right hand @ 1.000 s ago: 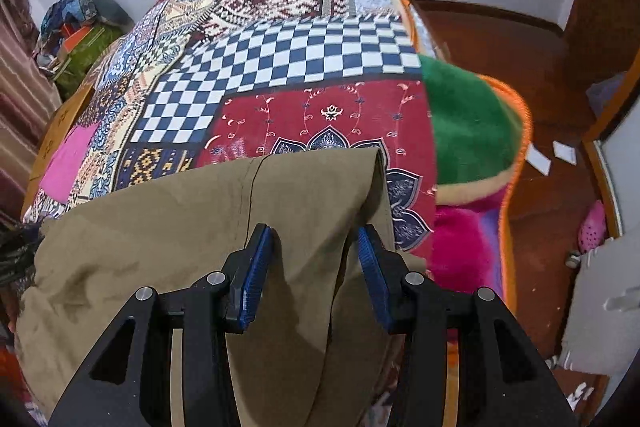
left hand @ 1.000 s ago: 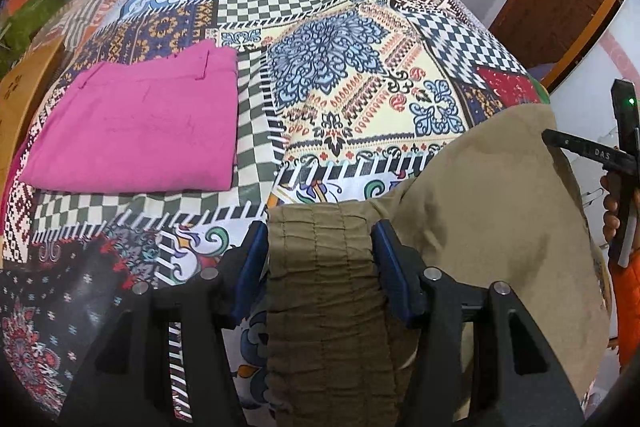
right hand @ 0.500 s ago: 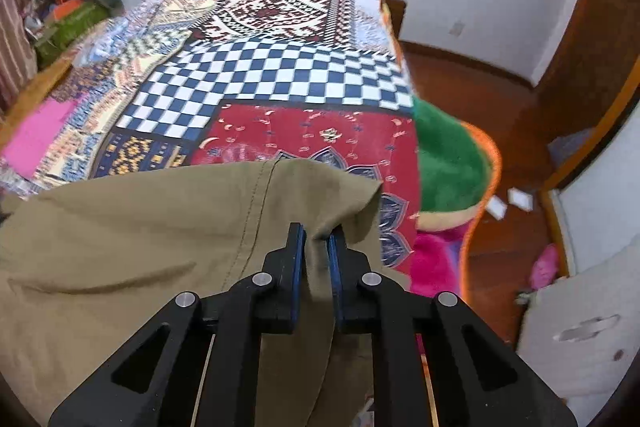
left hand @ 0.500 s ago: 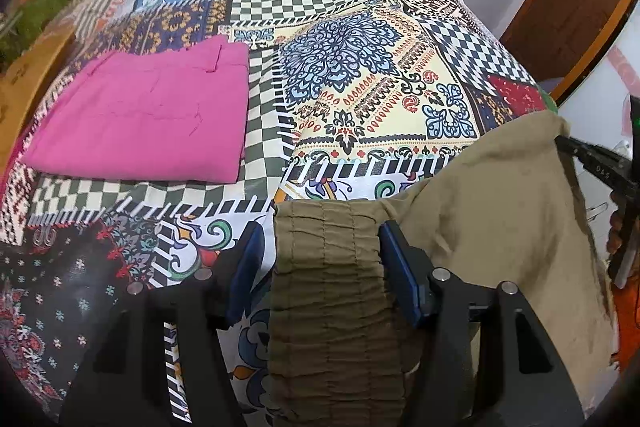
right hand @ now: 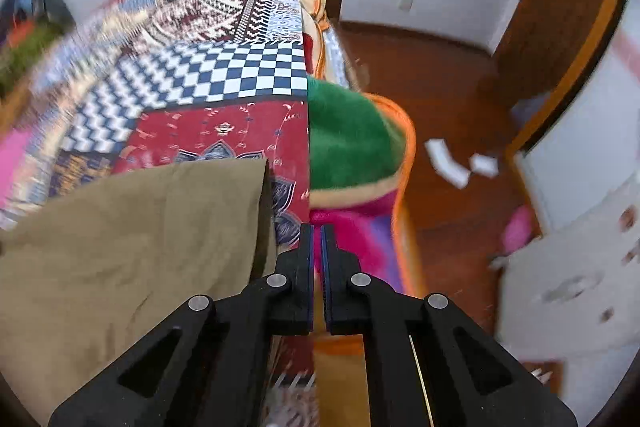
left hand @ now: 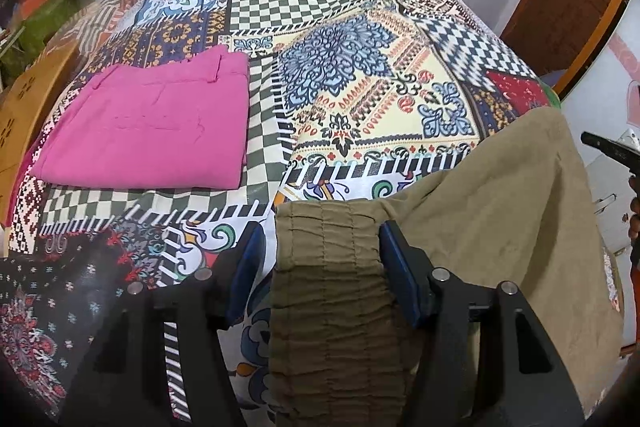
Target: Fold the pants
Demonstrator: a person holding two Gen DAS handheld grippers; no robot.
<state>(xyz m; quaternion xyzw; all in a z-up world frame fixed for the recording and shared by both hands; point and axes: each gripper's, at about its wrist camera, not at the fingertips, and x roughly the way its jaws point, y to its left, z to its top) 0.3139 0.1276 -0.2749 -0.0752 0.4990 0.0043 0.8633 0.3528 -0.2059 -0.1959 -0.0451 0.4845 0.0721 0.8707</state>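
Olive-khaki pants (left hand: 500, 227) lie on the patchwork bedspread (left hand: 360, 75) near its front edge. Their gathered elastic waistband (left hand: 328, 287) sits between the fingers of my left gripper (left hand: 322, 255), whose jaws stand wide apart around it. In the right wrist view the pants' leg end (right hand: 140, 227) lies to the left of my right gripper (right hand: 315, 247). That gripper's jaws are pressed together with no cloth between them, just off the leg's right edge.
A folded pink garment (left hand: 148, 131) lies on the bed's left side. A green, orange and pink blanket (right hand: 352, 155) hangs off the bed's right edge over a wooden floor (right hand: 440, 99) with white scraps. A white cabinet (right hand: 580, 227) stands at the right.
My right gripper shut on the leg's corner, then slid right off the cloth and now stays shut and empty. My left gripper stayed open around the waistband and tilted slightly.
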